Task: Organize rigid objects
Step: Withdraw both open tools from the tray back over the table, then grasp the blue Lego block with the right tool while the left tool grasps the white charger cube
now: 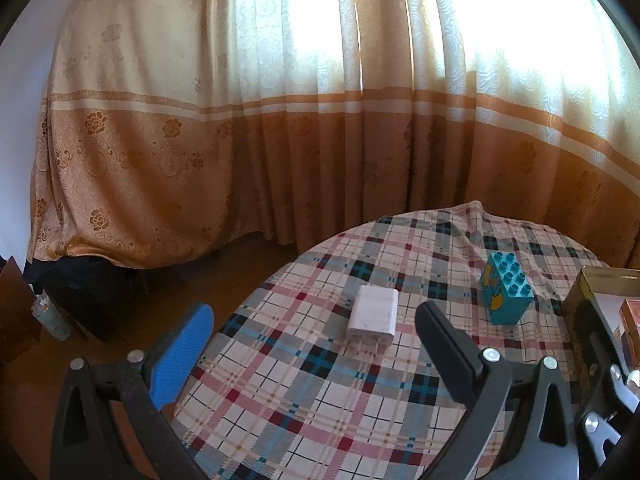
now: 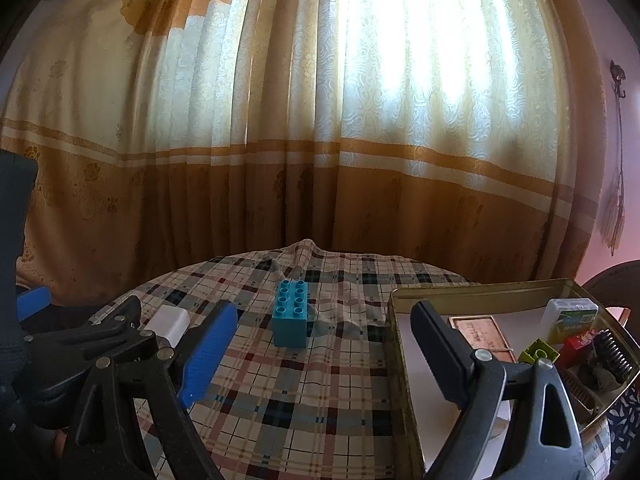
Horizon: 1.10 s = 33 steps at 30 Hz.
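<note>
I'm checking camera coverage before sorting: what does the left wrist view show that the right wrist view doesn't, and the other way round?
Only the left wrist view shows the whole white rectangular plastic charger lying flat, and the floor beside the table.

Only the right wrist view shows inside the gold metal tin: a copper-coloured flat box, a lime-green toy brick, a red toy brick and a black coil spring.

Both show the teal studded toy brick upright on the plaid tablecloth, the orange-and-cream curtain, and open jaws.

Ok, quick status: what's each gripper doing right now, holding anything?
Left gripper: open, empty, with the white charger on the table between its fingers, untouched.
Right gripper: open, empty, facing the teal brick.
</note>
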Available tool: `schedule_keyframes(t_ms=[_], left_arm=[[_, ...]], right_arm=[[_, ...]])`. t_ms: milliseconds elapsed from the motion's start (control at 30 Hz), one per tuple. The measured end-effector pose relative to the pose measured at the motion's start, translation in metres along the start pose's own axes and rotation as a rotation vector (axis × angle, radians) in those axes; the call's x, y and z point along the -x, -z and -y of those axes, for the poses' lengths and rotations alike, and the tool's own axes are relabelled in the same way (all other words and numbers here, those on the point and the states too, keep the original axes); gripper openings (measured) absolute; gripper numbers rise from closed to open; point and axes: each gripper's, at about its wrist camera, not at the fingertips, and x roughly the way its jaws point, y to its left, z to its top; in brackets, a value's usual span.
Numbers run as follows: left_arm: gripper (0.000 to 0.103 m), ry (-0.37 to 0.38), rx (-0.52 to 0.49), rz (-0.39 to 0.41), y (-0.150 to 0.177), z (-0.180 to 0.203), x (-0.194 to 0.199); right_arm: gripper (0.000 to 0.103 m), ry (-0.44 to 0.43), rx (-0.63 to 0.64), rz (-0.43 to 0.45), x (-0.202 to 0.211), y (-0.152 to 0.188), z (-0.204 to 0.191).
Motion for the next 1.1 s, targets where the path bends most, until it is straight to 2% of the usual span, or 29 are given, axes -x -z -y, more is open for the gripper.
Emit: schedule_keyframes(t_ms=[600, 733, 1100], left_arm=[[0.102, -0.010, 0.038, -0.040, 0.000, -0.007, -0.008], [0.102, -0.031, 0.097, -0.018, 0.001, -0.017, -0.005], [0.102, -0.086, 0.230, -0.068, 0.005, -0.044, -0.014]], right_arm=[[0.090, -0.013, -0.015, -0.071, -0.021, -0.003, -0.002], [0.090, -0.001, -0.028, -0.071, -0.024, -0.004, 0.000], [0.090, -0.020, 0.012, -0.098, -0.049, -0.012, -0.017]])
